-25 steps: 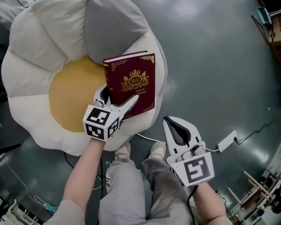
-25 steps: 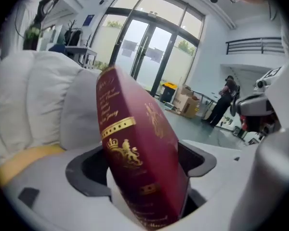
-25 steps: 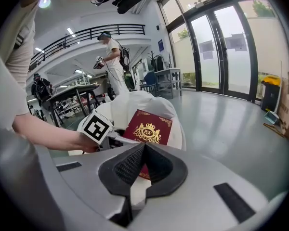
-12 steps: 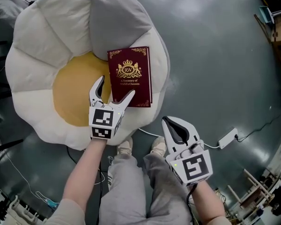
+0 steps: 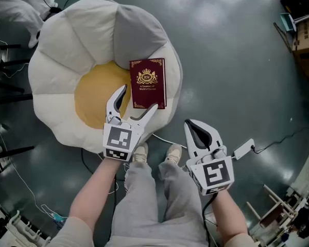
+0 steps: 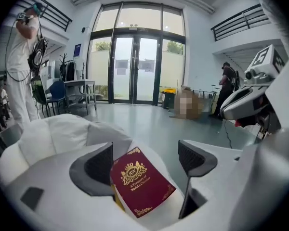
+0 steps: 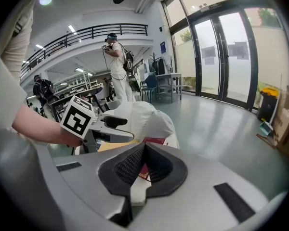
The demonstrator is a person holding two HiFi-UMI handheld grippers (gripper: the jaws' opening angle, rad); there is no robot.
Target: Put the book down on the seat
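Head view: dark red book (image 5: 148,83) lying flat, cover up, on the flower-shaped seat (image 5: 72,45), across the right edge of its yellow centre (image 5: 92,96). A second ago, tilted in the grip of the left hand-held gripper (image 5: 139,97). Now let go: jaws spread wide, just opened and eased back a little, nothing pinched. Right hand-held gripper (image 5: 193,127) pressed together, empty, above the floor, as before.

Left gripper view: book (image 6: 140,182) below and between the spread jaws, touching neither, resting on the seat (image 6: 58,131).

Right gripper view: jaws pressed together, nothing between them. Beyond, a sliver of book (image 7: 154,141) and the left hand-held gripper (image 7: 116,123).
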